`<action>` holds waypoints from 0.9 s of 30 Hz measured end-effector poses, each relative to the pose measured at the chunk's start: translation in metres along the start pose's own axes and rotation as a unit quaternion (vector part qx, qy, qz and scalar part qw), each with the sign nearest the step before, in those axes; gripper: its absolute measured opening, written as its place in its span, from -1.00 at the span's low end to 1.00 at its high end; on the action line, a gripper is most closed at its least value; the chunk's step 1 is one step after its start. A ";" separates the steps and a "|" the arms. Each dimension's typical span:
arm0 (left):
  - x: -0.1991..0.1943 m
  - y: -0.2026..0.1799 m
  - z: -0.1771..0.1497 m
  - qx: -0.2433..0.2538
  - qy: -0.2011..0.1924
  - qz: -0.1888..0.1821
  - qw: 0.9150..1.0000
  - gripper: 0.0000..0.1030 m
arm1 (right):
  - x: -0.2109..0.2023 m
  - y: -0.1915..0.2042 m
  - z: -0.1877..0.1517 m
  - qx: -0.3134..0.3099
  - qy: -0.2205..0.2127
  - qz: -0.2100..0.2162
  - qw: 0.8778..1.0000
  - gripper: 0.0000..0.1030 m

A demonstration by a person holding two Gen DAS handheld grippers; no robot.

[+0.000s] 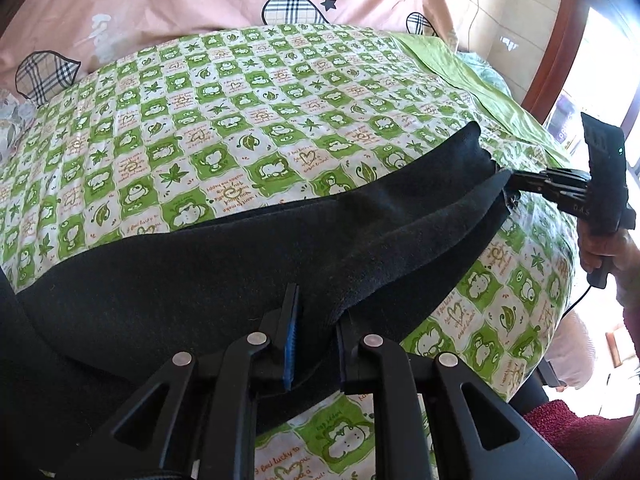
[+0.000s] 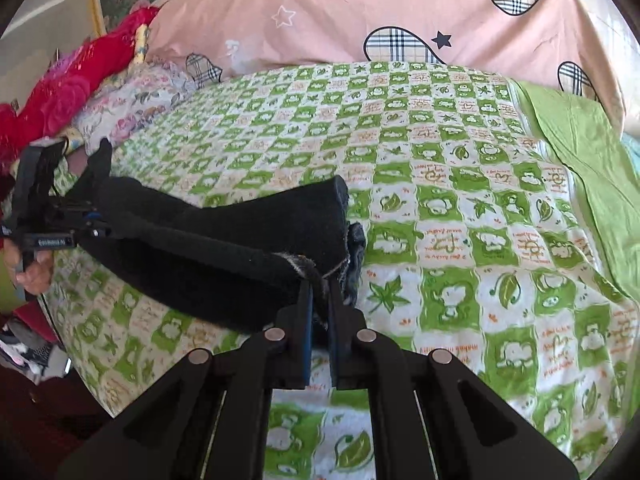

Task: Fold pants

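Black fleece pants lie stretched across the green checked bedspread. My left gripper is shut on the pants' near edge at the wide end and holds a fold of cloth. My right gripper is shut on the leg end at the far right. In the right wrist view the right gripper pinches the frayed leg cuff of the pants, and the left gripper grips the other end at far left. The pants' edge is lifted taut between the two grippers.
A pink quilt with plaid hearts lies behind the bedspread. A plain green sheet runs along the right side. Red floral bedding is piled at far left. The bed's edge drops to a dark floor.
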State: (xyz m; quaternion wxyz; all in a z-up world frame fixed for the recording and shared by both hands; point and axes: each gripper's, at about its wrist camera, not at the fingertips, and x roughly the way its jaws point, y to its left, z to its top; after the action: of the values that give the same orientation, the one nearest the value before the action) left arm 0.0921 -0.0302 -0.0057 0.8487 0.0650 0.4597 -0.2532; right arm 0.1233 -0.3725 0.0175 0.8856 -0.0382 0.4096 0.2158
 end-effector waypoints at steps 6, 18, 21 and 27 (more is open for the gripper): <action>0.000 0.001 -0.005 -0.011 0.003 0.002 1.000 -0.59 | 0.002 -0.001 -0.006 0.024 0.016 -0.011 1.000 -0.79; -0.052 0.034 -0.032 -0.150 -0.033 0.006 0.988 0.19 | -0.040 0.022 0.006 0.093 -0.069 0.037 0.993 0.21; -0.066 0.053 -0.039 -0.195 -0.040 0.027 0.980 0.23 | -0.028 0.045 0.011 0.079 -0.065 0.064 0.993 0.21; -0.084 0.101 -0.040 -0.272 -0.025 0.092 0.958 0.28 | -0.002 0.098 0.020 0.038 -0.051 0.119 0.991 0.21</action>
State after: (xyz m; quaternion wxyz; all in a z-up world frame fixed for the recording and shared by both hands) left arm 0.0740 0.1021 0.0274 0.8650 -0.1324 0.4822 -0.0407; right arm 0.0959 -0.2798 0.0428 0.8740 0.0561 0.3735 0.3058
